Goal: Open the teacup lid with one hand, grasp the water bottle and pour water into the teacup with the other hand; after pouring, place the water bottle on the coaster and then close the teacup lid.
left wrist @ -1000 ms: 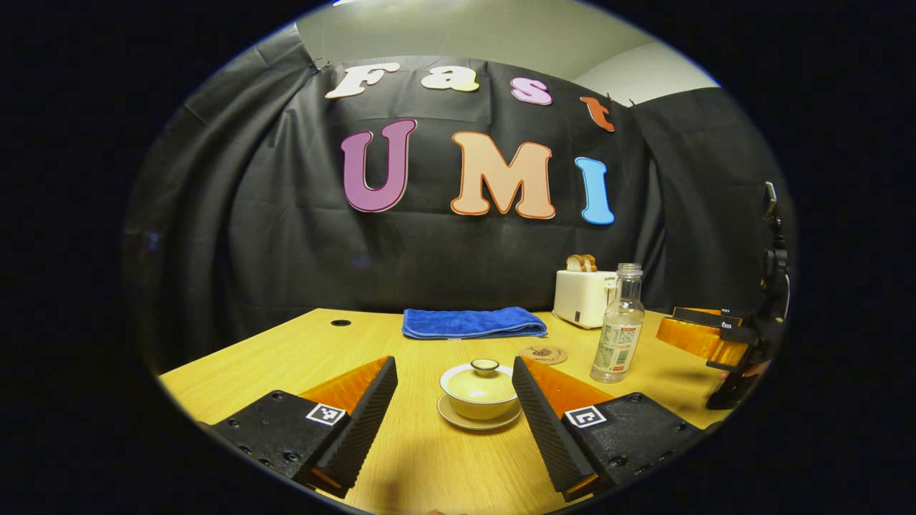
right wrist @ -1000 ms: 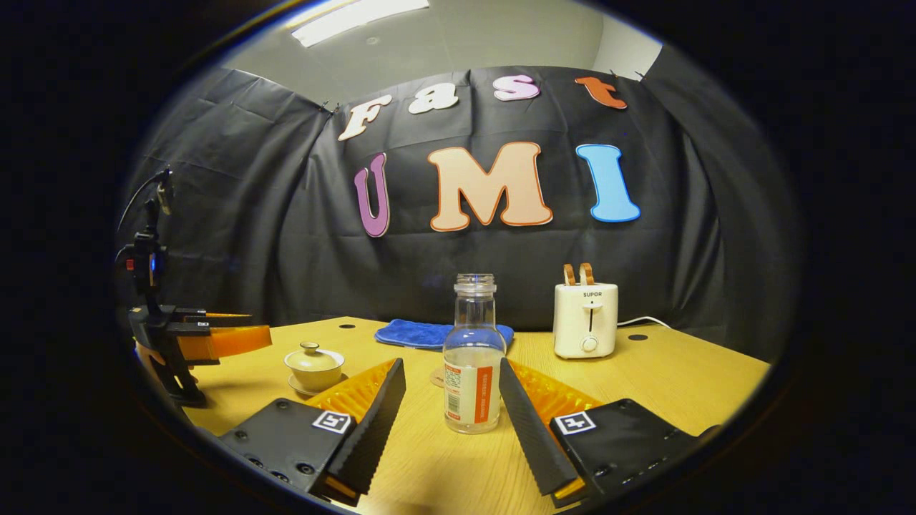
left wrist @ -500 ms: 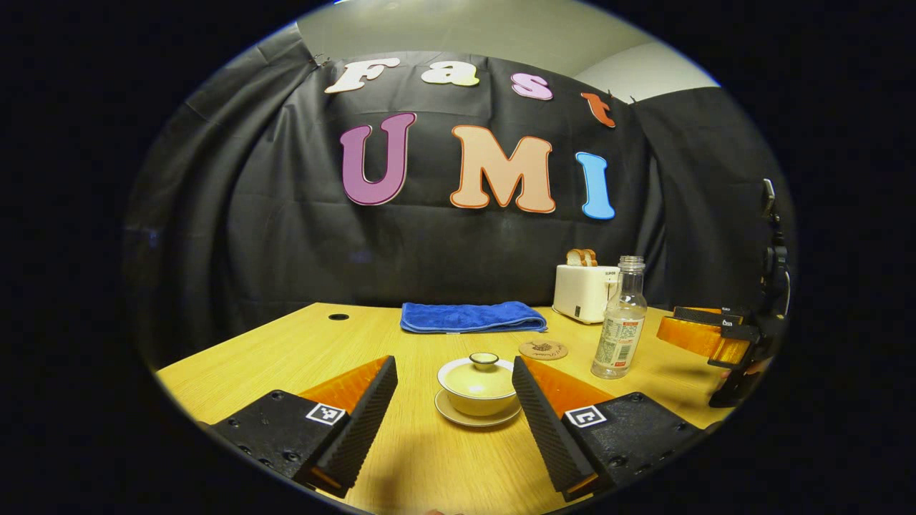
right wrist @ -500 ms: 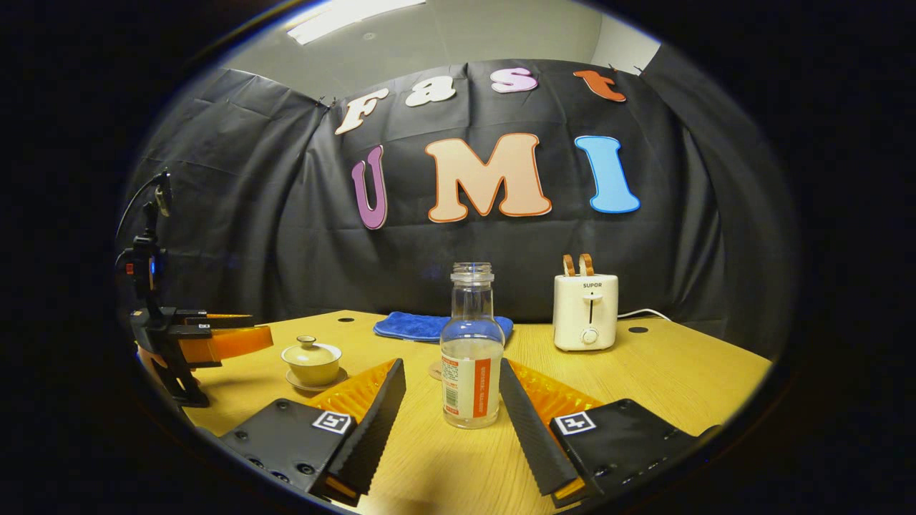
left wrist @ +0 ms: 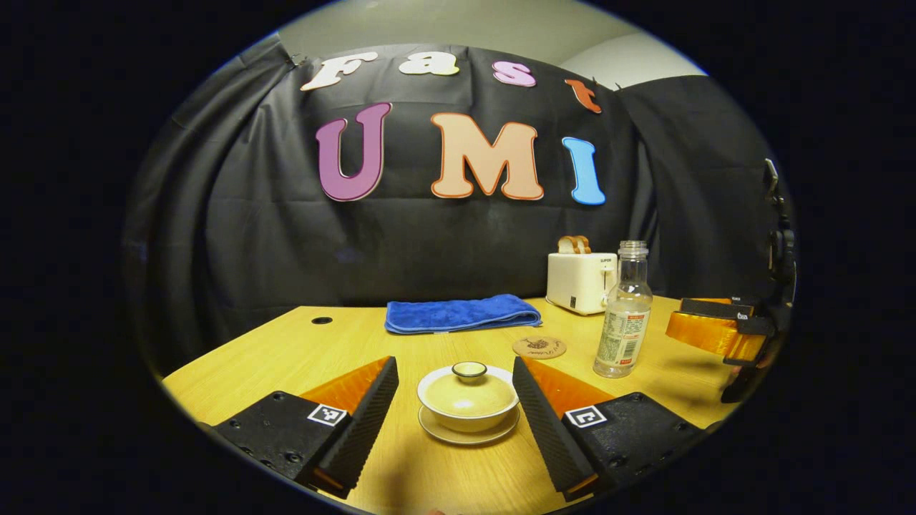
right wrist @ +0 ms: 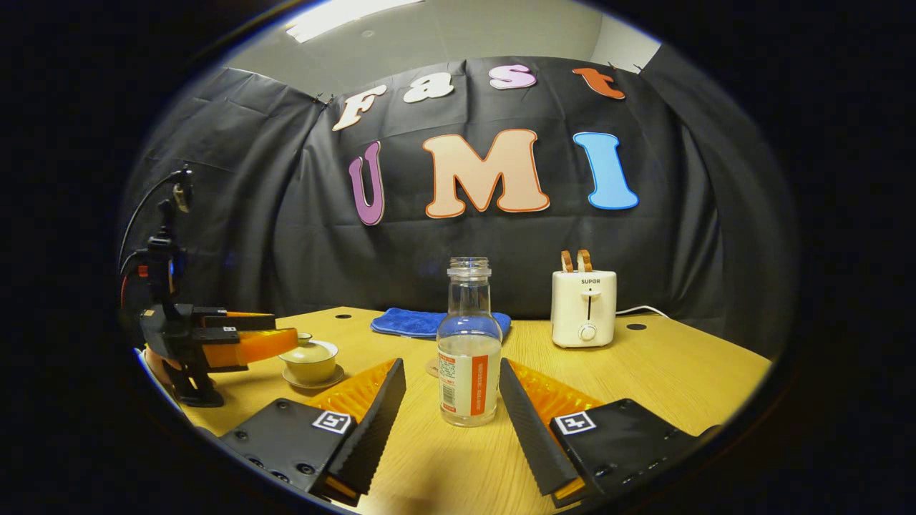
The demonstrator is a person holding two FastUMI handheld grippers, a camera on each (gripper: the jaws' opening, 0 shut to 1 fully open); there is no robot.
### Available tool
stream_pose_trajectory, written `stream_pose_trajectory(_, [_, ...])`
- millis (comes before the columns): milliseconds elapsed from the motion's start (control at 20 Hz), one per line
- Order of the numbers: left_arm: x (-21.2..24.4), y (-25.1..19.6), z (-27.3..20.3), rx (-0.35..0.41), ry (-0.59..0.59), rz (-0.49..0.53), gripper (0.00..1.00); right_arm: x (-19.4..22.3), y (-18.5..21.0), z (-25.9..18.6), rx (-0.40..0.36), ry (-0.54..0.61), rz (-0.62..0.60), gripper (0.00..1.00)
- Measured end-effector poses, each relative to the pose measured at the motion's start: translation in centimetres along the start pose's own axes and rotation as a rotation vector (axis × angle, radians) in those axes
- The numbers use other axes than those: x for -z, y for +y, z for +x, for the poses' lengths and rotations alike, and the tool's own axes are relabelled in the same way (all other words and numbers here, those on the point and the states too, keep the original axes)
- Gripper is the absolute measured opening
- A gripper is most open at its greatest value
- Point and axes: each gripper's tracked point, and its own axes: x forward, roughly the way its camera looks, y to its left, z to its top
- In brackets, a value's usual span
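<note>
Round glazed teacup (left wrist: 468, 402), ribbed clear bottle (right wrist: 469, 347)

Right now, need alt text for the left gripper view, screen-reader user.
The left gripper is open, its two fingers either side of a lidded teacup on a saucer on a wooden table. Farther right stand a coaster, an uncapped water bottle and the right gripper; behind are a folded blue towel and a white toaster.
</note>
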Motion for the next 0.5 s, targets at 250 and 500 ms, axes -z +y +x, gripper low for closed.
stream_pose_trajectory(250, [0.1,-0.1,2.0,0.004,0.024,0.006,0.95,0.1,0.1,0.0,-0.006,-0.001,0.000,0.82])
stream_pose_trajectory(500, [0.9,0.0,3.3,0.016,0.065,0.016,0.87,0.1,0.2,-0.2,-0.007,-0.001,0.000,0.87])
